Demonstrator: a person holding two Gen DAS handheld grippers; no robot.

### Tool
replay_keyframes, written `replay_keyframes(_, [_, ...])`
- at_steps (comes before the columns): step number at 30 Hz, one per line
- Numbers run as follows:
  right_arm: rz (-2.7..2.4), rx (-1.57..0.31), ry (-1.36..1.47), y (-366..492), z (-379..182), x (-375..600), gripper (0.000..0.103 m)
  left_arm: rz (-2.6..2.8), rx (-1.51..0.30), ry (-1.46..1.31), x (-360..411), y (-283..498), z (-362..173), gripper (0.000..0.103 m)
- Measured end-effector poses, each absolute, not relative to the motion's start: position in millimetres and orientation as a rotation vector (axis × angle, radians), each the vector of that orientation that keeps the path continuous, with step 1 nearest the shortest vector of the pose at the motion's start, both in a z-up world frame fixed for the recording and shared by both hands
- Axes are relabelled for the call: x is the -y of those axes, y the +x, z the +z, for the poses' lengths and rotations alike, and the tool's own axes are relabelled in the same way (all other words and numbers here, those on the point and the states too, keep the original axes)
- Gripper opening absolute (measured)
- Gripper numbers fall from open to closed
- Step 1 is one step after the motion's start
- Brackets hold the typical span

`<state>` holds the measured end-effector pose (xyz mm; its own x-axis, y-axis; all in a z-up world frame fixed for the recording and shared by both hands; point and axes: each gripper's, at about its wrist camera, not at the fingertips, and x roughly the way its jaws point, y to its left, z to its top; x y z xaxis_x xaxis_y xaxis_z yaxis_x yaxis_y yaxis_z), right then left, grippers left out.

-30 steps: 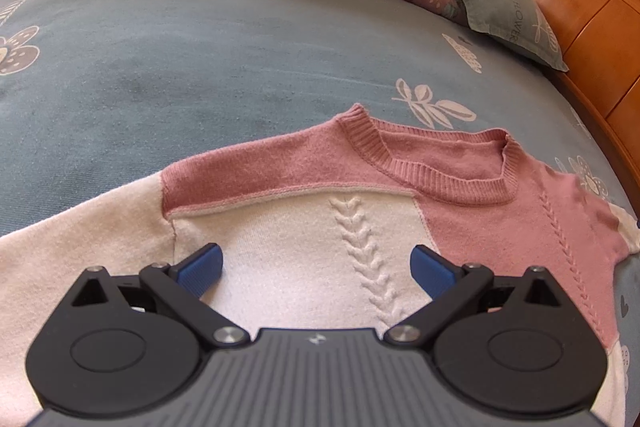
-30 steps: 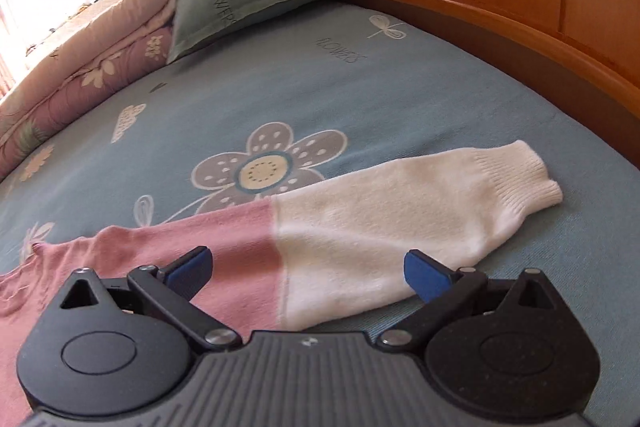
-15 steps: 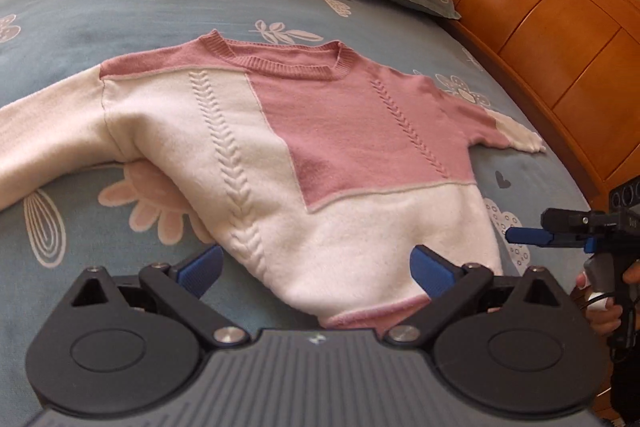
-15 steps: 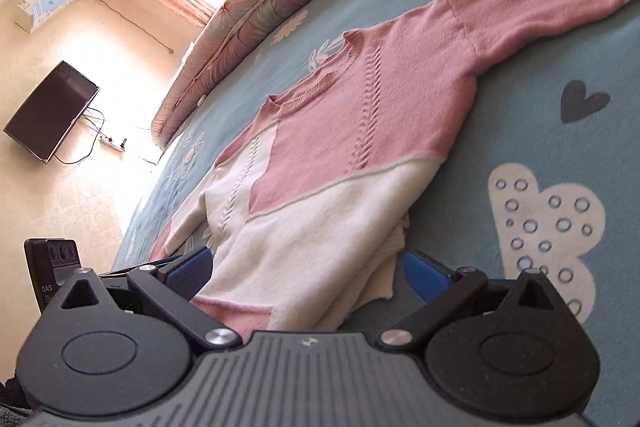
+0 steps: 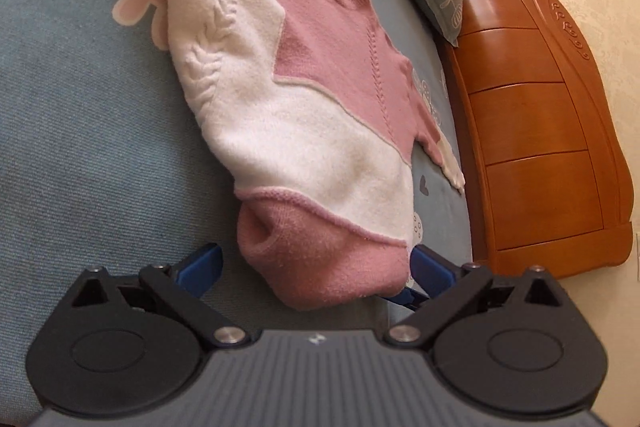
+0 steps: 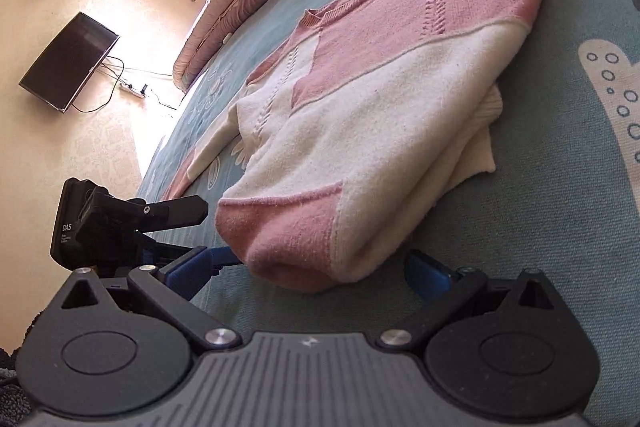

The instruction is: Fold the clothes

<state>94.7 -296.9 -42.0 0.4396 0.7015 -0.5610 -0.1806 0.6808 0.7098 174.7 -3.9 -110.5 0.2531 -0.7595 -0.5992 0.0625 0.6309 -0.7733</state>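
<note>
— Lying flat on the blue flowered bedsheet (image 5: 80,131), that sweater (image 5: 304,115): fuzzy knit, pink and cream patches, cable ribs, pink hem nearest us.

— And the tongs?

— Left gripper (image 5: 316,269) and right gripper (image 6: 308,269) both spread apart at the hem, clamping nothing.

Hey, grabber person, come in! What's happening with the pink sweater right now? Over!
Left tool open, right tool open, both at the hem. Sweater flat on the bed, not gripped. Nothing in the way.
</note>
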Motion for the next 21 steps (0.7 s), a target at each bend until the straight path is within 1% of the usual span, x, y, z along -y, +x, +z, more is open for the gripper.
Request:
replay_keyframes(6, [0.663, -0.956, 0.319, 121, -8, 276, 0.103, -0.680, -1.155, -0.619, 20, 207, -81, 0.099])
replay_keyframes(13, [0.688, -0.822, 0.064, 164, 33, 265, 0.103, -0.711, -1.034, -0.496, 27, 253, -42, 0.099])
replay_keyframes(17, [0.643, -0.785, -0.003, 205, 35, 267, 0.103, -0.688, -0.991, -0.466, 26, 288, -36, 0.099])
replay_keyframes(21, [0.580, -0.807, -0.020, 251, 18, 273, 0.103, -0.638, -0.955, -0.430, 27, 327, -43, 0.099])
